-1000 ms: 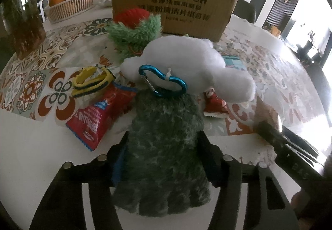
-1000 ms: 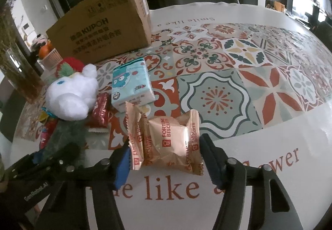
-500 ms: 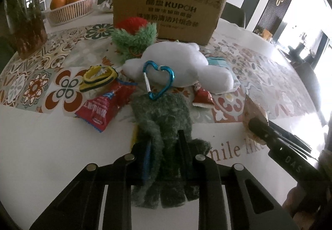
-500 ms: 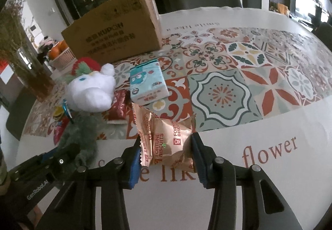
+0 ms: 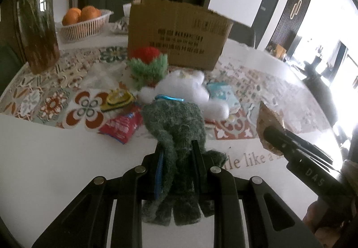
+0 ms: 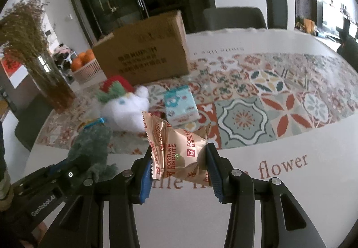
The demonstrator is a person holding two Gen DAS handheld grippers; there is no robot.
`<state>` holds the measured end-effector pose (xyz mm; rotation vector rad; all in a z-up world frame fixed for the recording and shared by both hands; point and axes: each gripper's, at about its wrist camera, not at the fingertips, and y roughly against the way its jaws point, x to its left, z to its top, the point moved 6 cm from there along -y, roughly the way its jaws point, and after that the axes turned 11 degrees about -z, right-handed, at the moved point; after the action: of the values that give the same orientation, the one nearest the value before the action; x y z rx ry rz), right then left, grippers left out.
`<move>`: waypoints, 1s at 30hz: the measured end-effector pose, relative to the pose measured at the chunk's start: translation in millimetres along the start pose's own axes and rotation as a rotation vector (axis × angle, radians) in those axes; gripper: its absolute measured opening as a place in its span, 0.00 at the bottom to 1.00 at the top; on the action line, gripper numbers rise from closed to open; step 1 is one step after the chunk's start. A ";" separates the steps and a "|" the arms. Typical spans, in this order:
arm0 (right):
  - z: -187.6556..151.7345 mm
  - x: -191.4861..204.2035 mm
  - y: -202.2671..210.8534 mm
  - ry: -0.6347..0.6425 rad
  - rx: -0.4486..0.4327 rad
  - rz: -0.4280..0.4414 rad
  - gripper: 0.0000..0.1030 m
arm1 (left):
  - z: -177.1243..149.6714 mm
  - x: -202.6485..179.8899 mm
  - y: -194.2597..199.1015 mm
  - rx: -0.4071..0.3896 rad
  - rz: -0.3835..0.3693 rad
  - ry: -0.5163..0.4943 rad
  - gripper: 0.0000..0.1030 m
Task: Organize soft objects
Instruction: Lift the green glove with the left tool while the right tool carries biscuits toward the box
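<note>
left gripper (image 5: pixel 176 167): we have it clamped on the dark green knit glove (image 5: pixel 174 127), pinching near the finger end; jaws nearly together because the knit squashes flat between the blue pads.
right gripper (image 6: pixel 179 171): we grip the gold fortune biscuit packet (image 6: pixel 176 147) across its puffed middle; jaws stand wider since the packet is air-filled, and pinching the body beats the thin crimped edges.
why both loaded: we judge each hand takes one item so both can go to the cardboard box (image 5: pixel 179 33) in one trip.
glove position: in front of the box, on our side of the pile; cuff end reaches toward the white plush toy (image 5: pixel 188 89), fingers hang below the jaws. We cannot tell if the cuff touches the counter (image 5: pixel 56 158).
glove look: fuzzy, mottled green-grey, limp, bunched where pinched; a blue carabiner (image 5: pixel 167 97) sits at the cuff edge.
packet position: in front of the box and right of the glove, tilted, top seam leaning left.
packet look: shiny copper foil, zigzag seam, red lettering.
left in front of box: red-and-green plush (image 5: pixel 150 64), white plush toy, light blue tissue pack (image 6: pixel 181 106), red snack packet (image 5: pixel 122 124), yellow wrapper (image 5: pixel 117 100).
risk: we expect the carabiner weight may drag the glove down through the pads.
</note>
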<state>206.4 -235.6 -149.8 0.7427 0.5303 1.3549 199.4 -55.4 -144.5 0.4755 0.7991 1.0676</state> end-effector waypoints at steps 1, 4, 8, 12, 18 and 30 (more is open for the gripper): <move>2.5 1.7 4.0 0.003 -0.009 0.003 0.43 | 2.3 -1.1 6.1 -0.017 -0.001 -0.006 0.22; 9.9 7.3 17.9 0.010 -0.044 0.013 0.43 | 8.8 -3.0 18.6 -0.051 -0.005 -0.016 0.22; 17.9 14.6 33.3 0.019 -0.082 0.028 0.43 | 18.7 -4.6 36.8 -0.104 -0.009 -0.032 0.22; 24.8 21.1 45.5 0.031 -0.115 0.032 0.43 | 28.3 -6.1 51.8 -0.147 -0.012 -0.053 0.22; 38.9 35.2 61.1 0.044 -0.164 0.042 0.43 | 44.4 -4.0 67.4 -0.198 -0.023 -0.079 0.22; 69.0 57.0 67.7 0.028 -0.210 0.051 0.43 | 77.1 4.3 76.0 -0.203 -0.059 -0.136 0.22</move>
<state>219.9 -187.7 -49.2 0.5693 0.3861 1.4449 215.6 -17.1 -44.4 0.3462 0.5745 1.0378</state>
